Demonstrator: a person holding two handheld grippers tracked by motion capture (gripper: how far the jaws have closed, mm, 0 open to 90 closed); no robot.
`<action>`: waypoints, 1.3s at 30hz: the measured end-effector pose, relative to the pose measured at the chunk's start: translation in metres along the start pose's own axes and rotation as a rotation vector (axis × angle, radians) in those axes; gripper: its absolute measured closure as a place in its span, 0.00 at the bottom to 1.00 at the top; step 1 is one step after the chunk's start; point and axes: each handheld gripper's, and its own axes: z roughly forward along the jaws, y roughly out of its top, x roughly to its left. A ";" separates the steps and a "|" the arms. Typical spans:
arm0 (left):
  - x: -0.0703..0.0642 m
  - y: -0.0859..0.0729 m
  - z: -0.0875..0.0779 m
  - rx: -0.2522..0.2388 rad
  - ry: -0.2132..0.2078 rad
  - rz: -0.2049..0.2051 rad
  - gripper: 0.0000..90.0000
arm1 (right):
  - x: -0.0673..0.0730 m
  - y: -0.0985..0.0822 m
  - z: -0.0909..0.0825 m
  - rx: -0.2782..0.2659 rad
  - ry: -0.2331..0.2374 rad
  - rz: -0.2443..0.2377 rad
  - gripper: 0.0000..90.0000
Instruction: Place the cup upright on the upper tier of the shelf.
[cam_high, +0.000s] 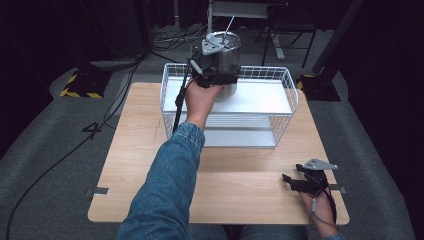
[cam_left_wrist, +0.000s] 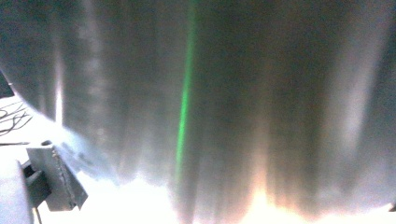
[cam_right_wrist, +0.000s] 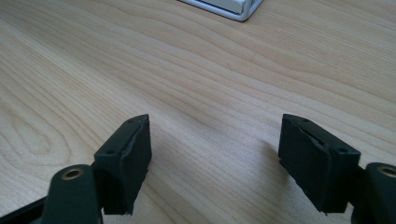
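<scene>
A steel pot (cam_high: 223, 55) is being held at the white wire basket's (cam_high: 280, 107) eleven o'clock corner by the left gripper (cam_high: 212, 77), jaws clamped on its wall. At the wooden table's (cam_high: 140, 165) five o'clock, the right gripper (cam_high: 292, 182) is being rested, jaws wide.

My left gripper (cam_high: 214, 75) sits at twelve o'clock on the wooden table (cam_high: 145, 165), pressed against the near side of a steel pot (cam_high: 223, 55) that stands in the white wire basket (cam_high: 285, 87); how its jaws stand I cannot tell. A thin rod (cam_high: 229, 23) sticks up from the pot's top. My right gripper (cam_high: 290, 181) rests at five o'clock on the tabletop, well apart from the basket.
</scene>
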 end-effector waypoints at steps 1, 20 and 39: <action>0.000 0.000 0.000 0.000 0.000 0.000 0.04 | 0.000 0.000 0.000 0.000 0.000 0.000 0.29; -0.006 -0.014 0.021 0.045 0.024 0.014 0.03 | -0.001 0.000 0.000 0.002 0.010 0.007 0.29; -0.004 -0.017 0.019 0.013 0.002 0.005 0.01 | -0.001 0.000 0.000 0.000 0.011 0.004 0.30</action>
